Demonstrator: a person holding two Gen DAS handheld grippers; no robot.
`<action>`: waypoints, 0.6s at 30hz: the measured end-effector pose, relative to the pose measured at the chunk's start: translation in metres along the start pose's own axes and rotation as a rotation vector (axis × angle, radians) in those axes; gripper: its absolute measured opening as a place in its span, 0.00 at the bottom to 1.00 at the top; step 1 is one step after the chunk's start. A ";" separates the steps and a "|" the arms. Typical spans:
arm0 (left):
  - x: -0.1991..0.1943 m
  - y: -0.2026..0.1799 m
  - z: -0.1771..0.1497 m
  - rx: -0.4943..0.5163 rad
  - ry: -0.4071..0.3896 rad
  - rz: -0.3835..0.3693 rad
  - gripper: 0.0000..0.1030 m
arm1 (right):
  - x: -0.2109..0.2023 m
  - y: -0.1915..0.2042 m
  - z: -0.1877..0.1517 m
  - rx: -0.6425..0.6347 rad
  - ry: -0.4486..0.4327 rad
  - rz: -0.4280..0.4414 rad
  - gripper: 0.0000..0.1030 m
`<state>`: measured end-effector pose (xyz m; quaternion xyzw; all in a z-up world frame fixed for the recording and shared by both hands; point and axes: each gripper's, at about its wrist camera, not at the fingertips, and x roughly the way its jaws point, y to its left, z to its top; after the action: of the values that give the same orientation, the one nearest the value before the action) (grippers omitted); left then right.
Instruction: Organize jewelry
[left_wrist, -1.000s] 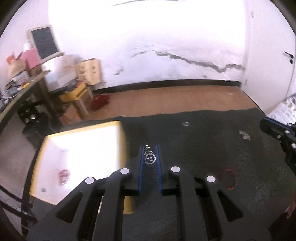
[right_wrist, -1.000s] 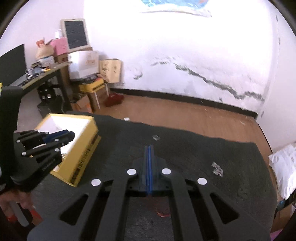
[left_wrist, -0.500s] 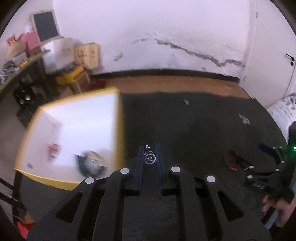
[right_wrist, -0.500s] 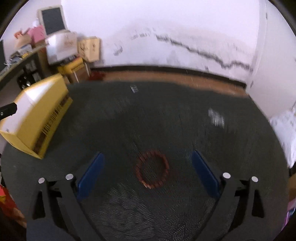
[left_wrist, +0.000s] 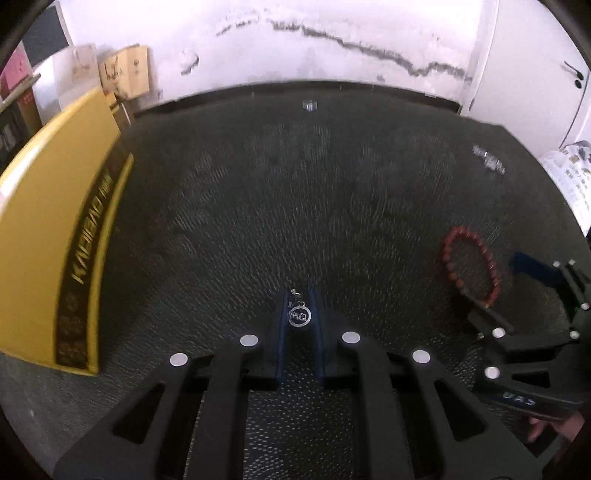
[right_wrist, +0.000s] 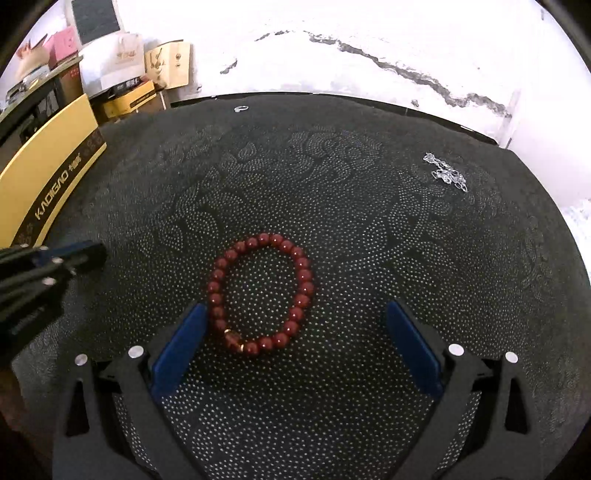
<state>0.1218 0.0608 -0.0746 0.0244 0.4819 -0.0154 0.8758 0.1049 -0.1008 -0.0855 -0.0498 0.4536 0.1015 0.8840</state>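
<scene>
A red bead bracelet (right_wrist: 216, 288) lies flat on the dark patterned mat (right_wrist: 369, 221). My right gripper (right_wrist: 295, 308) hangs low over it with its jaws wide and closing. The bracelet sits between the blue pads (right_wrist: 184, 339), nearer the left one, and neither pad presses on it. My left gripper (left_wrist: 300, 295) is shut on a small round silver pendant (left_wrist: 300, 315), held just above the mat. The left wrist view shows the bracelet (left_wrist: 448, 254) and the right gripper (left_wrist: 498, 291) at the right. The yellow box (left_wrist: 44, 221) stands to the left.
A silver chain (right_wrist: 445, 173) lies in a heap at the mat's far right. A small silver ring (right_wrist: 241, 108) sits near the far edge. Boxes and a desk crowd the back left corner by the white wall. A hand shows at the lower right of the left wrist view.
Both grippers have sunk close to the mat. The right jaws went from shut to wide around the bracelet. The left gripper came down from above the box's open top, keeping the pendant.
</scene>
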 end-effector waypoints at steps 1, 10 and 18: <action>0.001 -0.004 0.000 0.018 0.001 0.007 0.12 | -0.003 0.004 0.001 -0.019 -0.007 0.016 0.71; -0.003 -0.015 0.002 0.022 0.008 -0.010 0.12 | -0.010 0.014 0.005 -0.025 0.006 0.047 0.14; -0.026 -0.007 0.008 0.000 -0.028 -0.007 0.12 | -0.046 0.014 0.024 0.009 -0.045 0.043 0.14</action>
<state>0.1146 0.0538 -0.0489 0.0225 0.4695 -0.0185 0.8824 0.0946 -0.0895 -0.0338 -0.0336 0.4351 0.1196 0.8918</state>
